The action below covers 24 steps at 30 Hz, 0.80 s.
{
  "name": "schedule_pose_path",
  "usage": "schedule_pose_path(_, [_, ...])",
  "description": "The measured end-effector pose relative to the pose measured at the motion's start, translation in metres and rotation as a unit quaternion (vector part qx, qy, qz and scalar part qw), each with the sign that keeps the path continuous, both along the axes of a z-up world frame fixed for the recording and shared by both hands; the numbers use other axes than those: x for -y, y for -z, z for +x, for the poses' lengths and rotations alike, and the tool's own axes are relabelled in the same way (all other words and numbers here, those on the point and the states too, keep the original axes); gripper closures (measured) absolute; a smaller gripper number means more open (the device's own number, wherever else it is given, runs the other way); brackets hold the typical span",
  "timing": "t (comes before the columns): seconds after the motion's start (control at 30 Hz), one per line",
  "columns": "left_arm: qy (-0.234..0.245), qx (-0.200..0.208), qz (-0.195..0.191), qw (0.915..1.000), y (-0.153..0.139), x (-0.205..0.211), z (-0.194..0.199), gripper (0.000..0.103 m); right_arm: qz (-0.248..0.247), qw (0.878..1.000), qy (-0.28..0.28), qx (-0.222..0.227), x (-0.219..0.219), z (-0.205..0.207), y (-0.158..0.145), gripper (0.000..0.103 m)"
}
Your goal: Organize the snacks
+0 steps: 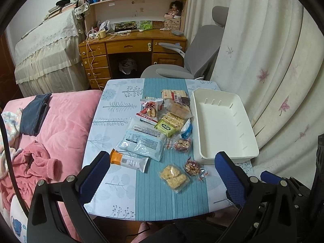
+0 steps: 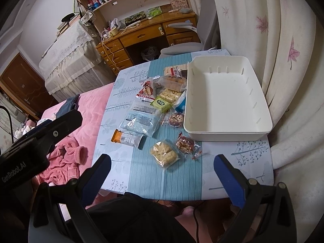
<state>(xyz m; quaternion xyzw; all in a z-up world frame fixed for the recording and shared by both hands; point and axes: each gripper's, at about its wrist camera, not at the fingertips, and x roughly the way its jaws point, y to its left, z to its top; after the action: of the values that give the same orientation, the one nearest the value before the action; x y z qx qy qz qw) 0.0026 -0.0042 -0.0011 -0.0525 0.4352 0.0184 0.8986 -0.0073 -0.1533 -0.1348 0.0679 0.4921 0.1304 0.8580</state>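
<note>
Several wrapped snacks lie on a small table [image 1: 113, 184] with a blue and white cloth. Among them are a rice-crisp pack [image 1: 174, 177] [image 2: 163, 154], a nut cake [image 1: 192, 167] [image 2: 185, 144], an orange-ended bar [image 1: 129, 161] [image 2: 127, 138], a pale blue bag [image 1: 141, 141] [image 2: 139, 121] and a green packet [image 1: 165, 127] [image 2: 161, 103]. An empty white bin [image 1: 222, 125] [image 2: 226, 99] stands on the table's right side. My left gripper [image 1: 162, 159] hovers open above the near snacks, holding nothing. My right gripper [image 2: 162, 162] is open too, over the table's near edge.
A bed with a pink cover [image 1: 60, 129] and a pink garment [image 1: 34, 166] adjoins the table on the left. A grey chair [image 1: 194, 60] and a wooden desk [image 1: 131, 46] stand behind it. A curtain [image 1: 273, 60] hangs close on the right.
</note>
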Motion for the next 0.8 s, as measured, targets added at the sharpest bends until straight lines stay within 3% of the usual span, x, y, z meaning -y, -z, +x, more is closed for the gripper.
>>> schedule_pose_path(0.33, [-0.058,-0.027,0.003,0.9980,0.011,-0.013,0.002,0.001,0.009,1.000,-0.003,-0.015,0.002,0.001,0.012,0.001])
schedule_pose_path(0.5, [-0.093,-0.058,0.014,0.9938,0.027,-0.019,0.003,0.001,0.019,0.999,-0.010,-0.045,0.012,0.012,0.022,0.001])
schedule_pose_path(0.8, [-0.139,-0.109,-0.001,0.9842,0.055,-0.030,-0.004,0.001,0.038,0.992,-0.025,-0.115,0.023,0.030,0.052,0.001])
